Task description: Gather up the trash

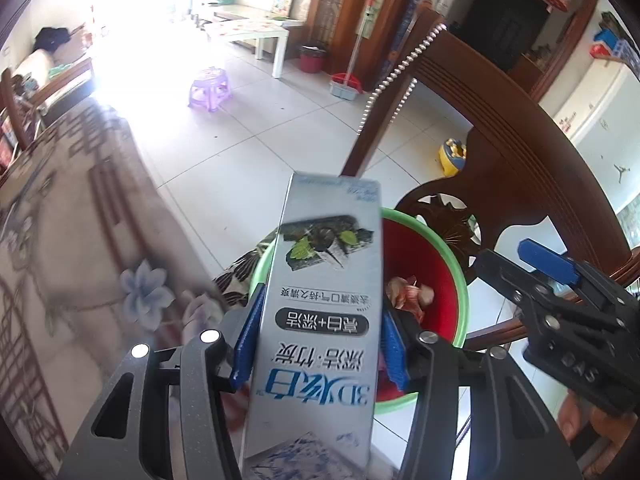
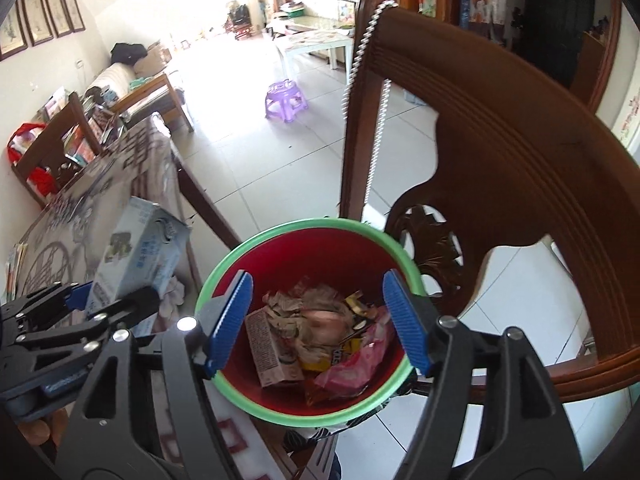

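While the left tongs (image 1: 320, 344) clamp a toothpaste box (image 1: 320, 300) past the bench (image 1: 60, 260) edge, the right tongs (image 2: 320, 320) gape empty over the trash-filled red bin (image 2: 256, 252).

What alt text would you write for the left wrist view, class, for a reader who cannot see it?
The left gripper grips a silver toothpaste box between its blue fingers, above a red bin with a green rim holding crumpled wrappers. A patterned tablecloth lies left, a carved wooden chair right, beside the right gripper.
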`<state>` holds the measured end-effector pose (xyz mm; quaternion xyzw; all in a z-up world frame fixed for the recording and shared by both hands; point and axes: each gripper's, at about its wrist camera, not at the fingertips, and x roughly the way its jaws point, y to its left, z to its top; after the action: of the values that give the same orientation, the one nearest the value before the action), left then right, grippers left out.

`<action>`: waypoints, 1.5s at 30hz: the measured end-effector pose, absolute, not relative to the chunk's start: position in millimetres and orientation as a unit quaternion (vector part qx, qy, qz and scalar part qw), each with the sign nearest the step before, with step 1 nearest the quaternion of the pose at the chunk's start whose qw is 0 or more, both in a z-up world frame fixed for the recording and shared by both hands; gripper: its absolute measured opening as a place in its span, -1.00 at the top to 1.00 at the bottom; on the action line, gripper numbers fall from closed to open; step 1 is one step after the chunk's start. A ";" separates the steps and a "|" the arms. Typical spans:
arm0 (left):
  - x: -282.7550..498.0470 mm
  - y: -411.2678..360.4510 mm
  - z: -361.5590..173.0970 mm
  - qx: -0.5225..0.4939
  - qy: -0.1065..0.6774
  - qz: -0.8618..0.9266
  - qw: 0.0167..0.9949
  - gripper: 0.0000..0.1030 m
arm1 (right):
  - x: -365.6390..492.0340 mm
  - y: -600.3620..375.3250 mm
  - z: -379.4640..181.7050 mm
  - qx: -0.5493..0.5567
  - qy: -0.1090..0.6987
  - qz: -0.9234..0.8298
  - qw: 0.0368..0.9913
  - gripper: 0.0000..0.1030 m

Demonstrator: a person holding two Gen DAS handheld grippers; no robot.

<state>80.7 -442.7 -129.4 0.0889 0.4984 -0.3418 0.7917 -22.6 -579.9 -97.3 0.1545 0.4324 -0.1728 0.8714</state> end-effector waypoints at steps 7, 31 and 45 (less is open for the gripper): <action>85.9 -475.1 -143.1 0.103 0.500 -0.368 0.778 -0.08 | -50.9 -592.8 -91.1 0.161 0.428 -0.222 0.861 -0.28; 22.4 -231.3 -2.5 0.019 0.309 -0.271 0.911 -0.84 | -88.4 -440.6 -32.1 0.132 0.347 -0.192 0.908 -0.90; -23.3 -107.5 61.8 -0.020 0.211 -0.178 0.961 -0.85 | -108.9 -308.3 33.8 0.057 0.222 -0.192 0.954 -0.91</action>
<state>-23.3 -107.5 61.8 -0.0202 0.2105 -0.1781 0.9610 -108.9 -308.3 33.8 0.0572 0.2216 -0.1918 0.9544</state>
